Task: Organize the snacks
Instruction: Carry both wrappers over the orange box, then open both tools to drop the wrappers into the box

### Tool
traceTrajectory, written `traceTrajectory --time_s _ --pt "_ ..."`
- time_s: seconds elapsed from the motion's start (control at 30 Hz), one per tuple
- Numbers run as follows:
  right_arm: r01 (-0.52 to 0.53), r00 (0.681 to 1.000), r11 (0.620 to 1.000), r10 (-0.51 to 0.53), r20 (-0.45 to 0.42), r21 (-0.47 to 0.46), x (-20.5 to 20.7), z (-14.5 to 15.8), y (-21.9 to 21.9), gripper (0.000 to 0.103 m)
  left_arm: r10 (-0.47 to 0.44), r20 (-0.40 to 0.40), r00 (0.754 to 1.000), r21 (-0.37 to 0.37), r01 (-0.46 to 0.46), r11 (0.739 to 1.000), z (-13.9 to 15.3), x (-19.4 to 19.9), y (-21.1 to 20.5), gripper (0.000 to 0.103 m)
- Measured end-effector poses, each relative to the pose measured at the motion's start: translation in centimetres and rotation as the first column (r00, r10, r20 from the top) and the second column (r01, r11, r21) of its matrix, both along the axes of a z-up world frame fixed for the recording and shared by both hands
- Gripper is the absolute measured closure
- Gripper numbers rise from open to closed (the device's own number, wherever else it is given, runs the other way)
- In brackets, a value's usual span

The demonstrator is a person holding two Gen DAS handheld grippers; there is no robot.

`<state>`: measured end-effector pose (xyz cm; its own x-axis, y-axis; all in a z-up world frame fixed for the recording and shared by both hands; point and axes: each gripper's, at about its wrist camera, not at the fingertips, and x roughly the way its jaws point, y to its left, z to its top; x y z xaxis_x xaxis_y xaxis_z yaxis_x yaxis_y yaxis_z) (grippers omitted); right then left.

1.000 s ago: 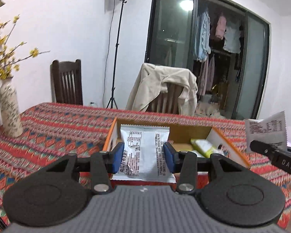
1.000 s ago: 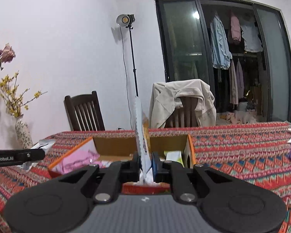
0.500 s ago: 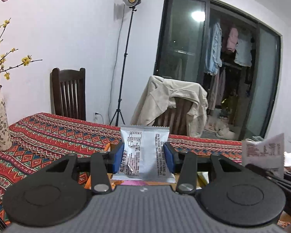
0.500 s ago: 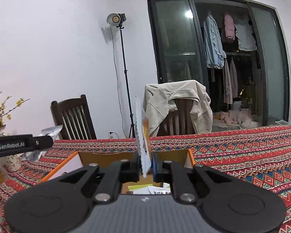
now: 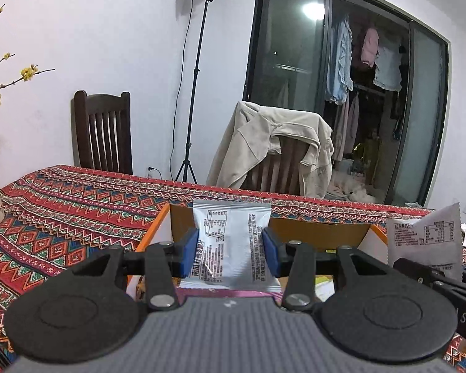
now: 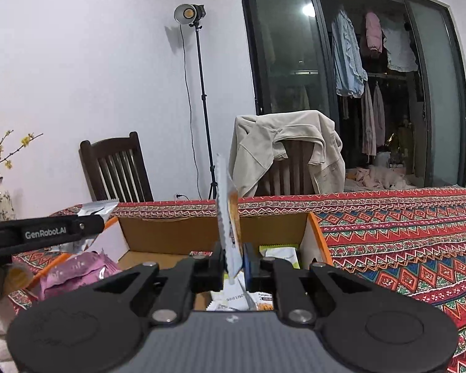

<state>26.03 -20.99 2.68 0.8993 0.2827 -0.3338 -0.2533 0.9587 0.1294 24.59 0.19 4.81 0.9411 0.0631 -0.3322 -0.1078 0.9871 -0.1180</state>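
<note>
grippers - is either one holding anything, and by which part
Both hold something. The left gripper grips a silver snack packet by its two side edges. The right gripper pinches a second snack packet, seen edge-on, across its lower end, flat faces between the pads.

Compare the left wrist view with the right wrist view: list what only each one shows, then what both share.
Only the left wrist view shows the printed back of the silver packet in the left gripper. Only the right wrist view shows the pink packet and the yellow-green packet inside the cardboard box, and the right gripper shut on an edge-on packet. Both show the box, tablecloth and draped jacket.
</note>
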Motion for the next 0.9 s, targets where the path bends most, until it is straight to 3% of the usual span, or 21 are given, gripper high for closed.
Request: traceTrajectory --time_s 0.23,0.33,0.4,0.43,0.47,0.5,0.6,0.9 --pt "0.010 1.000 1.000 -0.010 -0.011 -0.007 -0.1 -0.3 0.1 0.091 -0.038 0.021 0.999 0.006 0.038 0.999 -0.2 -0.3 -0.5 0.058" --pt "0.015 1.000 1.000 -0.015 -0.012 -0.015 -0.2 -0.4 0.2 0.086 -0.055 0.018 0.998 0.006 0.054 0.998 -0.3 -0.2 -0.6 0.053" --pt "0.014 1.000 1.000 -0.014 -0.015 -0.014 -0.3 -0.4 0.2 0.056 -0.060 0.034 0.998 -0.002 0.060 0.998 -0.3 -0.5 -0.5 0.027" --pt "0.016 1.000 1.000 -0.016 -0.011 -0.012 -0.4 -0.4 0.2 0.028 -0.052 0.046 0.998 -0.003 0.052 0.999 -0.3 -0.7 -0.5 0.019" --pt "0.018 1.000 1.000 -0.018 -0.001 -0.011 -0.6 -0.4 0.1 0.008 -0.039 0.064 0.997 -0.002 0.039 0.999 -0.2 -1.0 -0.5 0.005" --pt "0.019 1.000 1.000 -0.019 0.009 -0.011 -0.8 -0.3 0.1 0.004 -0.020 0.081 0.996 -0.001 0.020 1.000 -0.2 -1.3 -0.5 0.000" --pt "0.019 1.000 1.000 -0.019 0.023 -0.017 -1.2 -0.2 0.1 0.000 0.004 0.096 0.995 0.001 -0.004 1.000 0.0 -1.7 -0.4 0.000" --pt "0.034 0.999 0.999 -0.033 0.040 -0.029 -1.6 -0.1 0.1 0.000 0.023 0.091 0.996 -0.001 -0.023 1.000 0.4 -1.8 -0.2 0.000"
